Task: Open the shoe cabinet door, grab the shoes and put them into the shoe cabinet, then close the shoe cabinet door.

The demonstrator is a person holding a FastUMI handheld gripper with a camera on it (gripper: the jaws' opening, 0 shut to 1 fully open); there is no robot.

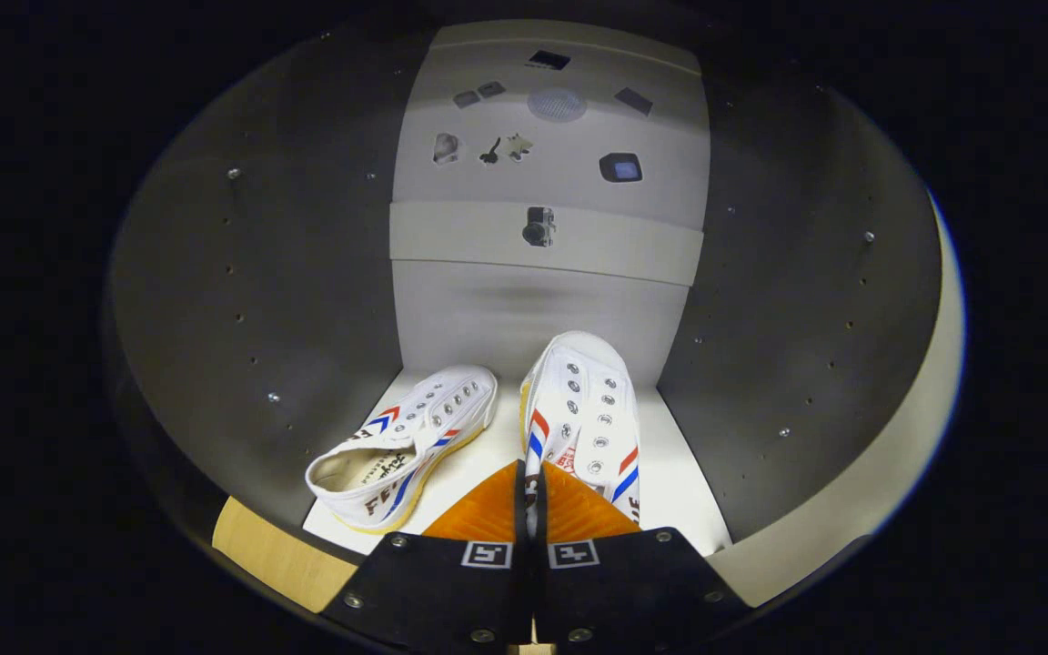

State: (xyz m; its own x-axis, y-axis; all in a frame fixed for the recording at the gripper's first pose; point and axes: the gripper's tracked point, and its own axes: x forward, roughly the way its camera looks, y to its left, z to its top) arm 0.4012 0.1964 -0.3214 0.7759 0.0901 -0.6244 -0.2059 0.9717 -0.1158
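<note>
I am looking into the open shoe cabinet (260, 300), with its grey side walls to either side of me. Two white canvas shoes with red and blue stripes are on its white shelf (683, 496). The left shoe (415, 437) lies at an angle with its opening toward me, just ahead and left of the fingers. The right shoe (583, 400) points toward the back wall. My gripper (531, 468) is shut on the right shoe, pinching the thin inner edge of its heel collar between both fingers. I cannot tell whether its sole rests fully on the shelf.
The pale back wall (533, 309) stands close beyond the shoe toes, with a crossbar (451, 238) and small pictures higher up. The right side wall (788, 318) is near the right shoe. A wooden front edge (278, 555) runs below the shelf on the left.
</note>
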